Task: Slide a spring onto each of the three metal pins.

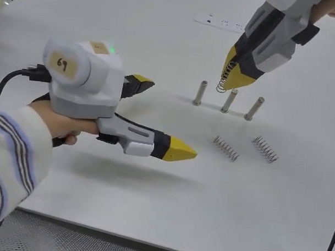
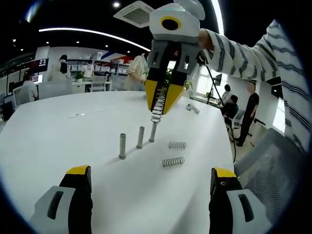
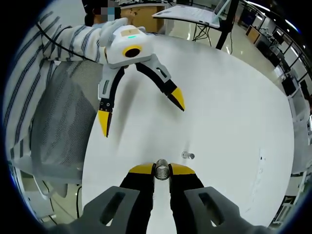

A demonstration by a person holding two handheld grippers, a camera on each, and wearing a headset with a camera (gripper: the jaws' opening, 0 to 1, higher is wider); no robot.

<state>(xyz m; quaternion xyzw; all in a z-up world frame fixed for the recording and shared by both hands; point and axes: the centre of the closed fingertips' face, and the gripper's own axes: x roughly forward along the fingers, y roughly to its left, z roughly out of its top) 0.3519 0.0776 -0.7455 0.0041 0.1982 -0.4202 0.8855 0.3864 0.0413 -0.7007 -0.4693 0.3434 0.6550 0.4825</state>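
Head view, and the right tool (image 1: 227, 82) is pinching a spring (image 1: 224, 79) between its pressed-together jaws, dangling it just above the row of three pins (image 1: 229, 100) standing upright on the surface (image 1: 154, 202). Two loose springs (image 1: 225, 148) are lying flat ahead of the left tool (image 1: 170, 118), beside the pins. That left tool is hovering well apart, jaws spread wide, gripping nothing.

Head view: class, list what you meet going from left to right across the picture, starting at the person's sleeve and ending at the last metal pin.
striped sleeve → left gripper → left pin → middle pin → right pin
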